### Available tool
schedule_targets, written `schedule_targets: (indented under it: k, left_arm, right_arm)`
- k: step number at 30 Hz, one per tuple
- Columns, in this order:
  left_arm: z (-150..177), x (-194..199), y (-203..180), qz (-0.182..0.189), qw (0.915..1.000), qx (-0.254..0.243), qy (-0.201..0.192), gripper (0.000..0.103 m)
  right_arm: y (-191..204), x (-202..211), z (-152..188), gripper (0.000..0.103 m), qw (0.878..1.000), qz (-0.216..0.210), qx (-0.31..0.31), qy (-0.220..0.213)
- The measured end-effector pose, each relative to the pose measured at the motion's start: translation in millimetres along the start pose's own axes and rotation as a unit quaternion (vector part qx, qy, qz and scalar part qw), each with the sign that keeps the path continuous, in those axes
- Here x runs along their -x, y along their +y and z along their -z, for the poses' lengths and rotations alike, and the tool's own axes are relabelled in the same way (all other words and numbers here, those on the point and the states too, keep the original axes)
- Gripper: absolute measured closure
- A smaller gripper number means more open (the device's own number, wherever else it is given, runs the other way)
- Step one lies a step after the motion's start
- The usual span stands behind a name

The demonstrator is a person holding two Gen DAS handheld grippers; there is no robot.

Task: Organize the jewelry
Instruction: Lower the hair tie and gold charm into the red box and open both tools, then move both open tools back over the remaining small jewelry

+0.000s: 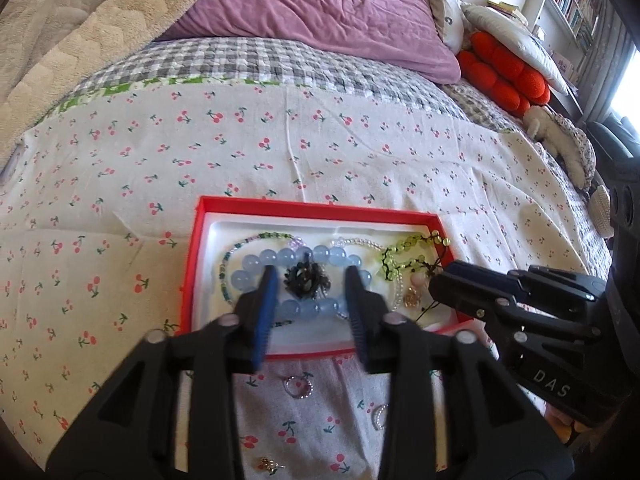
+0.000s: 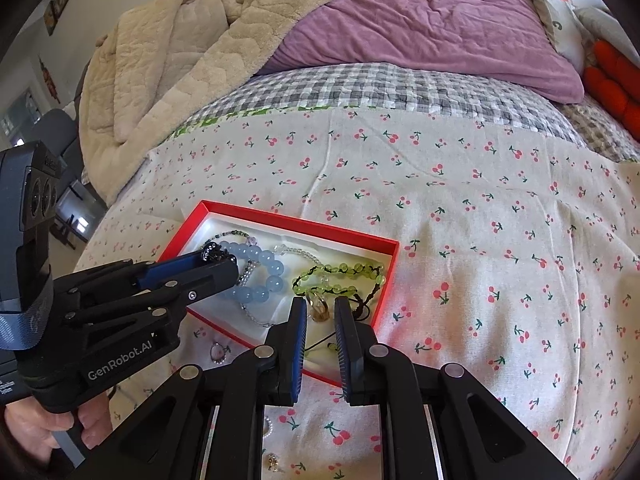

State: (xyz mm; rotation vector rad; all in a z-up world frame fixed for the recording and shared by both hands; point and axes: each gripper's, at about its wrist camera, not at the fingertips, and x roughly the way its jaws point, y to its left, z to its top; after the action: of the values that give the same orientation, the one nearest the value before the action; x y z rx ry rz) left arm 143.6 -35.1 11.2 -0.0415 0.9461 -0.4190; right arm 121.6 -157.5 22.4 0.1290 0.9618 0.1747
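While the left wrist view looks down at the bed, the left tool hangs over the red box with its two fingers spread wide. Between them sits a small dark ornament, lying inside the ring of the blue bead bracelet. The fingers seem not to touch it, though this view cannot make that sure. If the tool shuts now, it may catch the blue beads too and drag the whole bracelet out. The green bead bracelet lies to the right in the box, close to a gold charm. Two rings, a ring and a second ring, and a gold earring lie on the bed outside the box. They are small and could sink into the soft cloth or get pushed away by a tool.

From the right wrist view, the right tool hovers over the near corner of the box, fingers a little apart and holding nothing. The gold charm shows in the gap just past them, with dark cords next to it. A grab there could snag a cord and pull the green beads along. The left tool's tip sits right by the dark ornament, and the two tools are near each other, so they could bump. The light box could also slide on the bed if pushed.
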Motion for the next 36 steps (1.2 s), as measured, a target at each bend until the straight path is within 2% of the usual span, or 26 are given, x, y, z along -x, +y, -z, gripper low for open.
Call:
schedule_targets:
  k: [1, 5, 15, 27, 28, 29, 30, 31, 32, 36]
  left_arm:
    - [0.0, 3.0, 0.7, 0.0, 1.0, 0.001, -0.004, 0.054]
    - [-0.6, 9.2, 1.7, -0.005, 0.9999, 0.002, -0.01, 0.05]
    - [9.3, 26.6, 7.0, -0.025, 0.9996, -0.004, -0.008, 0.027]
    - [36.5, 54.7, 16.3, -0.036, 0.9991, -0.023, 0.0, 0.022]
    - [39.5, 56.7, 16.7, -0.037, 0.999, -0.027, 0.001, 0.022]
    - [43.6, 59.1, 17.0, -0.038, 0.9988, -0.031, 0.003, 0.021]
    - [46.2, 60.7, 17.5, -0.039, 0.9986, -0.035, 0.005, 0.021]
    - [49.1, 61.5, 17.9, -0.04, 0.9984, -0.039, 0.007, 0.021]
    - [53.0, 62.5, 18.5, -0.043, 0.9981, -0.044, 0.01, 0.021]
    - [64.8, 64.7, 21.8, -0.054, 0.9968, -0.055, 0.018, 0.021]
  right_arm:
    - [-0.5, 0.6, 0.0, 0.087, 1.0, -0.003, -0.002, 0.002]
    - [-0.5, 4.0, 1.3, 0.086, 1.0, -0.002, 0.001, 0.004]
    - [10.7, 19.0, 12.7, 0.086, 1.0, 0.001, 0.03, -0.006]
    - [22.2, 31.6, 30.5, 0.078, 0.998, 0.005, 0.062, -0.01]
    - [22.2, 32.2, 31.7, 0.074, 0.998, 0.005, 0.062, -0.009]
    - [22.4, 33.1, 33.4, 0.066, 0.998, 0.004, 0.063, -0.009]
    - [23.1, 35.1, 36.3, 0.057, 0.998, 0.004, 0.064, -0.011]
    - [23.7, 37.4, 38.2, 0.039, 0.998, 0.004, 0.064, -0.017]
    - [24.7, 40.4, 40.1, 0.034, 0.998, 0.004, 0.065, -0.025]
    - [29.2, 47.0, 48.9, 0.033, 0.997, 0.002, 0.076, -0.028]
